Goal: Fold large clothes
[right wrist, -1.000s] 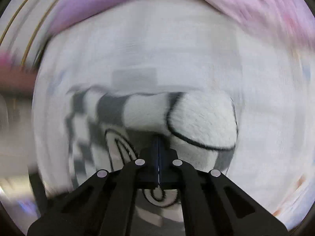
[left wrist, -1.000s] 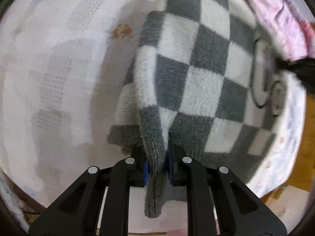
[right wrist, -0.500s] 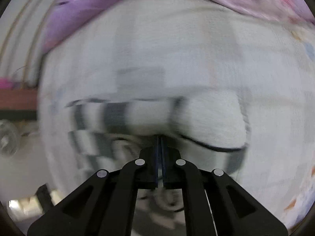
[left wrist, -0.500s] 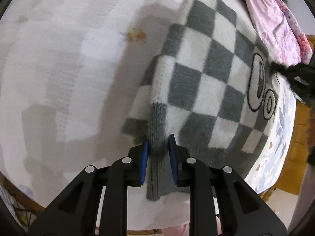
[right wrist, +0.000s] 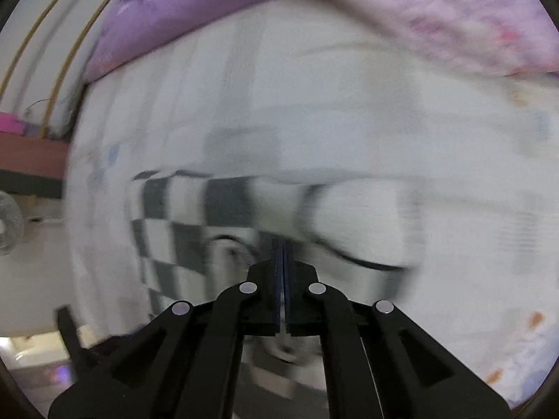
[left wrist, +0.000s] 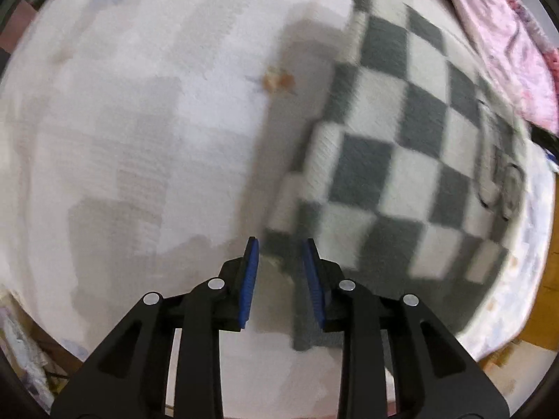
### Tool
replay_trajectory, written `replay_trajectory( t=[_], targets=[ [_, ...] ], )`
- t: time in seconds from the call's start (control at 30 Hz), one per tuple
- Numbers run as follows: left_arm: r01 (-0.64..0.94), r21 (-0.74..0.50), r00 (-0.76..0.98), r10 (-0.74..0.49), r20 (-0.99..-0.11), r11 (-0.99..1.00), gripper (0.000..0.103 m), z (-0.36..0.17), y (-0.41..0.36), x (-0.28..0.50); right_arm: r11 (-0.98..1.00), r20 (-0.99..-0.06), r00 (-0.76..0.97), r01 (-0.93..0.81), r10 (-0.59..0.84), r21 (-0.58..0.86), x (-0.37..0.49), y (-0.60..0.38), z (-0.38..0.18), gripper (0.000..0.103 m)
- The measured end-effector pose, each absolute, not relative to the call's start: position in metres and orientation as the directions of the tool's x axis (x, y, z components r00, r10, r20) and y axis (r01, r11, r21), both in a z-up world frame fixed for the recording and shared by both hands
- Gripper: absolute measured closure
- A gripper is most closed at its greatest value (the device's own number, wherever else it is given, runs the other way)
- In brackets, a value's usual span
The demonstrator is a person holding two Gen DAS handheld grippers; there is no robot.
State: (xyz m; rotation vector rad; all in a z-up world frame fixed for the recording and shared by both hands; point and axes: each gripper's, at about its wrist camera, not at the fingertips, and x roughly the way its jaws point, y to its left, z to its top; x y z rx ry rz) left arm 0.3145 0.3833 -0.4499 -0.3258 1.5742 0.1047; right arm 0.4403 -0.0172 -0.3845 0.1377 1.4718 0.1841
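Release is what we are carrying out: the left gripper [left wrist: 279, 256] has just been opening, its pads clear of the checkered sweater [left wrist: 401, 160] lying on the white bedsheet [left wrist: 139, 139]. We are keeping the right gripper [right wrist: 281, 255] closed, seemingly empty. Next fold calls for regripping an edge. Pink bedding [left wrist: 506, 52] is crowding one side.

Motion blur smears the checkered sweater [right wrist: 195, 216], and the pink blanket [left wrist: 506, 45] runs off-frame.

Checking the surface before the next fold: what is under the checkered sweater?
The checkered sweater lies on a white patterned bedsheet, which shows all around it. The sheet directly beneath is covered.
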Motion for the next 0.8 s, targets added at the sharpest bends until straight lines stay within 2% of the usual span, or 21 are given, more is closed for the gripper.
replay_trajectory(
  t=[0.03,0.1,0.13,0.2,0.23,0.27,0.37,0.43,0.47,0.53,0.57,0.63,0.7,0.8],
  targets=[
    [-0.283,-0.138,-0.016,-0.149,-0.989,0.949,0.074,-0.462,0.385,0.318,0.986,-0.984,0.068,-0.015,0.166,0.165,0.445,-0.026,-0.402,0.103],
    [-0.328,-0.19,-0.048,-0.217,-0.975,0.925,0.074,-0.49,0.389,0.33,0.959,-0.96,0.055,0.043,0.276,0.279,0.454,-0.046,-0.431,0.103],
    [-0.335,-0.182,-0.054,-0.211,-0.976,0.925,0.074,-0.49,0.391,0.33,0.945,-0.947,0.036,0.066,0.32,0.321,0.46,-0.052,-0.431,0.103],
    [-0.291,-0.137,-0.055,-0.159,-0.986,0.947,0.075,-0.471,0.39,0.327,0.947,-0.949,0.001,0.066,0.316,0.315,0.458,-0.051,-0.414,0.103],
    [-0.275,-0.121,-0.049,-0.139,-0.989,0.954,0.075,-0.461,0.39,0.325,0.938,-0.939,-0.013,0.053,0.344,0.343,0.444,-0.055,-0.399,0.099],
    [-0.265,-0.105,-0.033,-0.118,-0.992,0.958,0.075,-0.446,0.392,0.319,0.924,-0.924,-0.028,0.038,0.381,0.38,0.431,-0.056,-0.391,0.099],
    [-0.284,-0.166,0.036,-0.163,-0.986,0.944,0.074,-0.413,0.388,0.305,0.925,-0.919,-0.122,-0.017,0.375,0.38,0.39,-0.048,-0.396,0.099],
    [-0.262,-0.225,0.029,-0.226,-0.974,0.938,0.074,-0.411,0.373,0.298,0.945,-0.923,-0.224,-0.024,0.314,0.327,0.356,-0.046,-0.428,0.099],
    [-0.248,-0.238,0.008,-0.244,-0.97,0.939,0.075,-0.42,0.366,0.296,0.956,-0.922,-0.266,-0.005,0.282,0.293,0.339,-0.047,-0.453,0.102],
    [-0.239,-0.21,-0.076,-0.234,-0.969,0.948,0.075,-0.461,0.366,0.295,0.969,-0.916,-0.325,0.004,0.237,0.249,0.312,-0.048,-0.505,0.103],
    [-0.251,-0.212,-0.096,-0.242,-0.966,0.945,0.075,-0.475,0.366,0.292,0.967,-0.916,-0.31,0.057,0.253,0.248,0.303,-0.054,-0.514,0.103],
    [-0.279,-0.198,-0.083,-0.229,-0.97,0.94,0.075,-0.468,0.37,0.293,0.963,-0.92,-0.284,0.114,0.268,0.246,0.3,-0.058,-0.495,0.103],
    [-0.288,-0.206,-0.044,-0.228,-0.973,0.935,0.074,-0.445,0.377,0.294,0.961,-0.924,-0.264,0.083,0.277,0.265,0.302,-0.056,-0.481,0.1],
    [-0.26,-0.226,0.016,-0.23,-0.973,0.939,0.074,-0.413,0.381,0.303,0.932,-0.92,-0.162,0.123,0.356,0.339,0.33,-0.069,-0.441,0.097]
  ],
)
